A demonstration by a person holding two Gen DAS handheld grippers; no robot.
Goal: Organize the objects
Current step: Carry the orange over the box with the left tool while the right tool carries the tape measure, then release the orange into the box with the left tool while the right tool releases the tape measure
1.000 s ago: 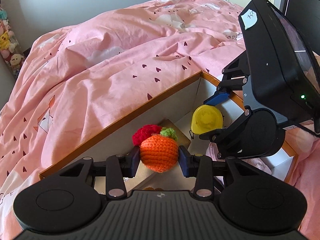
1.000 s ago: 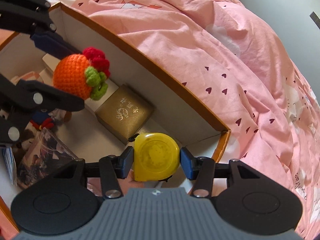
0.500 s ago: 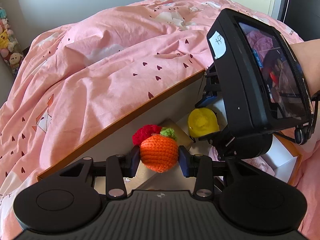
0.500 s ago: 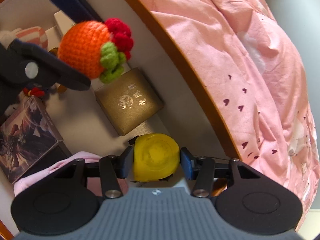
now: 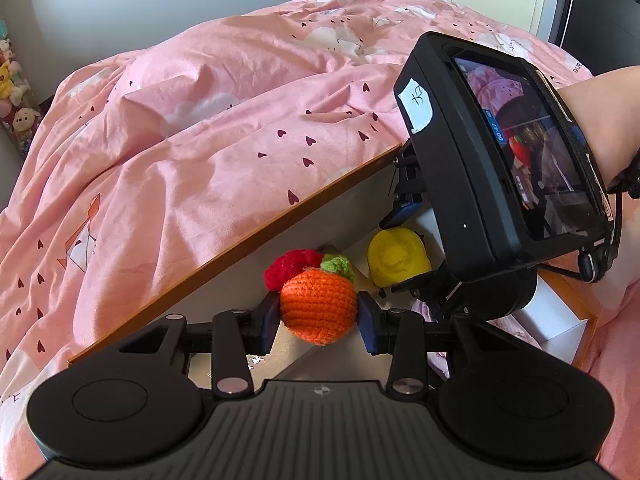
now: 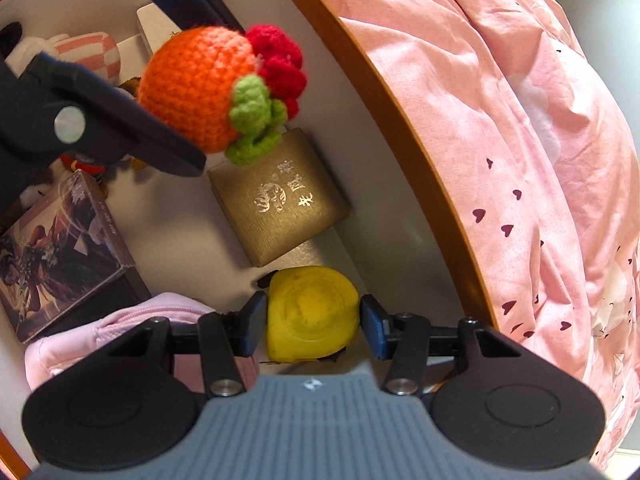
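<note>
I've got the left gripper (image 5: pixel 319 316) clamped on the crochet orange (image 5: pixel 318 305), jaws about half apart, pads pressing both sides. It hangs over the box (image 5: pixel 224 256) on the bed (image 5: pixel 200 120), near the box's long wall. Right gripper (image 6: pixel 313 316) is closed on the yellow tape (image 6: pixel 312 312) w/ similar spread, low in the box by the same wall, just beside the gold case (image 6: pixel 280 200). Both point steeply down, prob. so each item drops into a free gap. Card box (image 6: pixel 68 256) and pink pouch (image 6: pixel 120 320) fill the other side, so space is tight.
</note>
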